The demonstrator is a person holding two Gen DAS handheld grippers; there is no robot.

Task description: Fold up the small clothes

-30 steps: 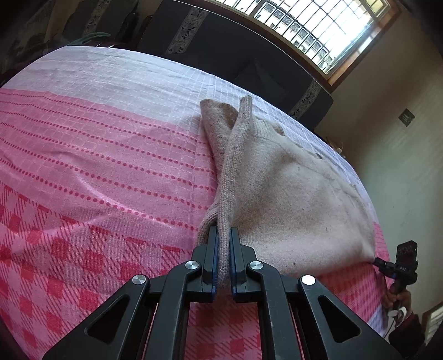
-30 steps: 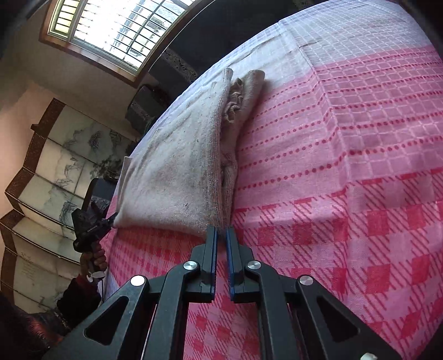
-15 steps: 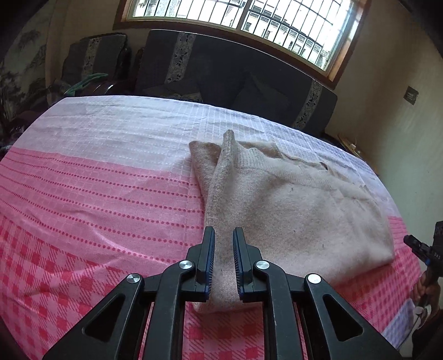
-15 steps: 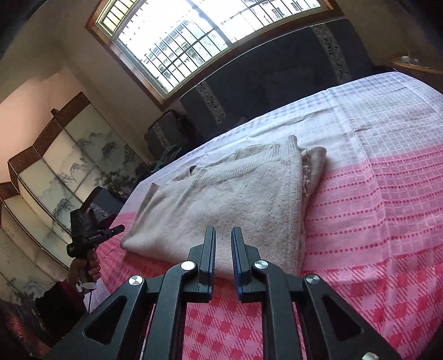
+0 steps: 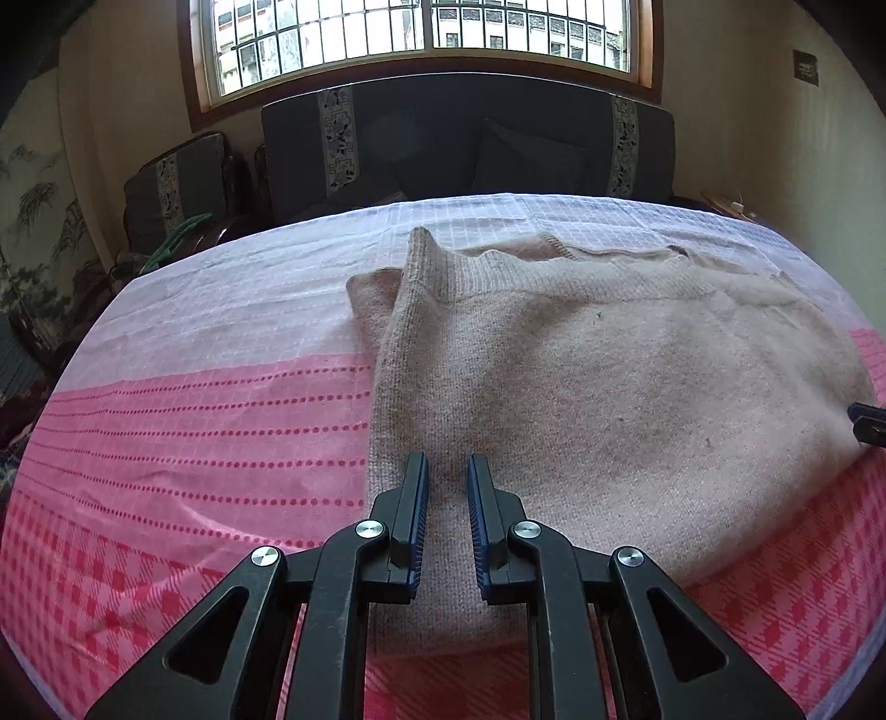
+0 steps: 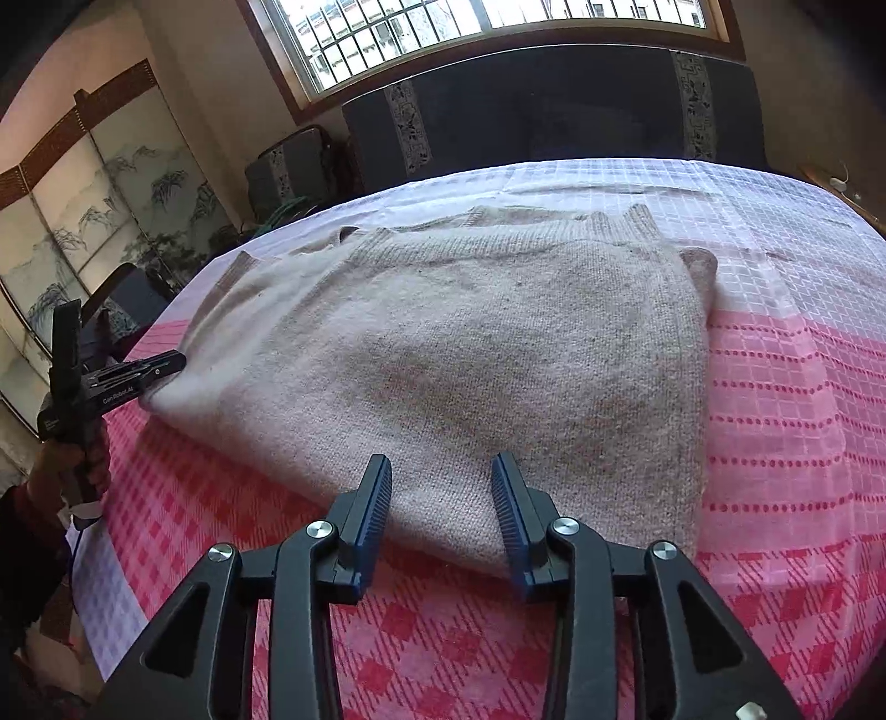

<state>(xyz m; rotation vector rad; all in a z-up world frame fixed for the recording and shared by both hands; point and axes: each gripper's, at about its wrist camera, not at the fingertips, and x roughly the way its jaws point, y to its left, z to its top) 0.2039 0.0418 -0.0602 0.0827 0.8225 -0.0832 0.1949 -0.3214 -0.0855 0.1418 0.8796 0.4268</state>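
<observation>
Beige knitted wool sweater (image 5: 609, 387) is lying folded flat on the pink-and-white checked bedspread (image 5: 194, 421), sitting toward the far half of the bed, its ribbed collar end pointing at the far edge by the dark upholstered sofa (image 5: 470, 138). 1 folded sleeve corner (image 6: 700, 266) is sticking out at the sweater's far right side in the right wrist view.

Left black 2-finger gripper (image 5: 447, 487) is hovering over the sweater's near left corner, jaws slightly apart, nothing between them. Right black 2-finger gripper (image 6: 441, 493) is hovering above the sweater's near edge, jaws parted wider, gripping nothing.

In the right wrist view the left gripper is showing at the sweater's left edge, held by the person's left hand (image 6: 72, 459). Barred window (image 5: 421, 39) is glowing behind the sofa.
</observation>
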